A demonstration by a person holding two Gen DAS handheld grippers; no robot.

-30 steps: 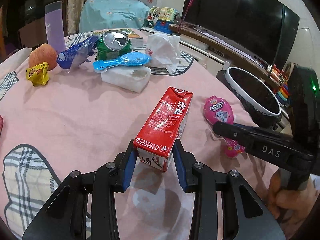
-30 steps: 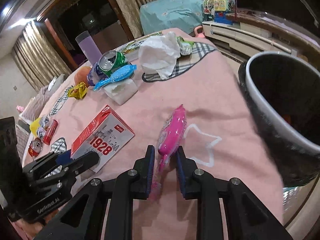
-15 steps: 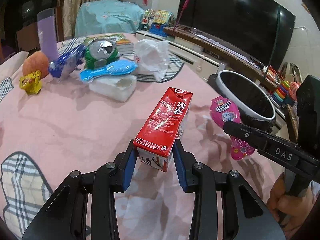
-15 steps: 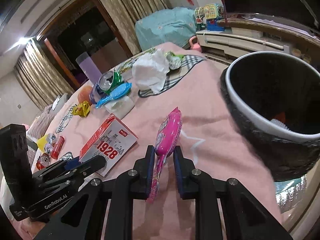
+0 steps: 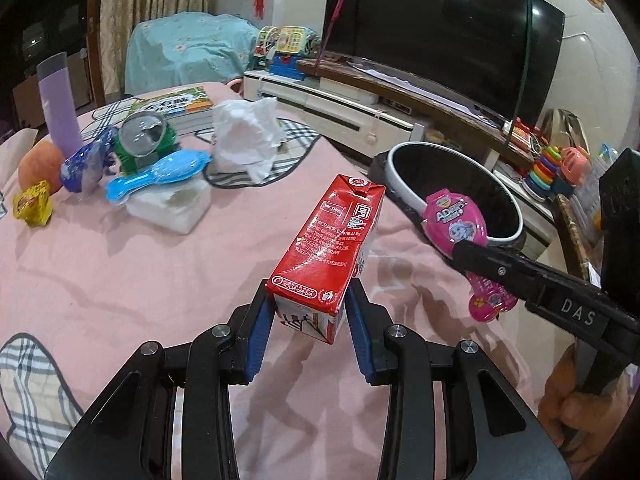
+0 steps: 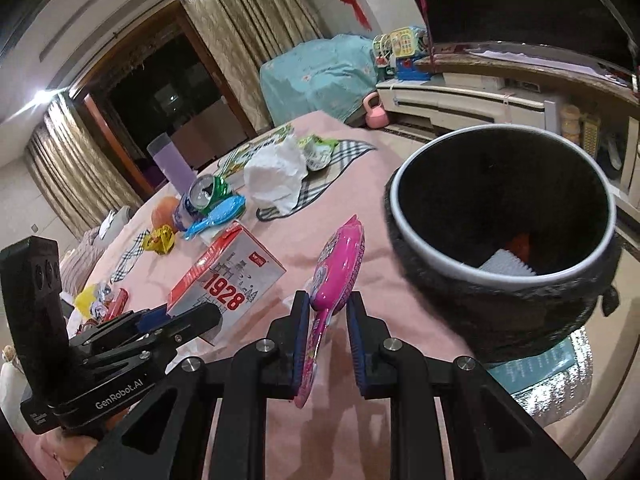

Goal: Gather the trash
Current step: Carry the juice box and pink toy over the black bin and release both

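Our left gripper (image 5: 308, 320) is clamped on the red milk carton (image 5: 330, 250), lifted over the pink tablecloth (image 5: 140, 264). Our right gripper (image 6: 328, 334) pinches a pink wrapper (image 6: 340, 260) near the table's edge, beside the black trash bin (image 6: 404, 216).

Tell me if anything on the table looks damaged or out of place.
Yes. The green can is crushed and lies tipped on its side among the clutter at the table's far end, its silver top facing the camera. A crumpled white tissue sits beside it. Nothing looks spilled.
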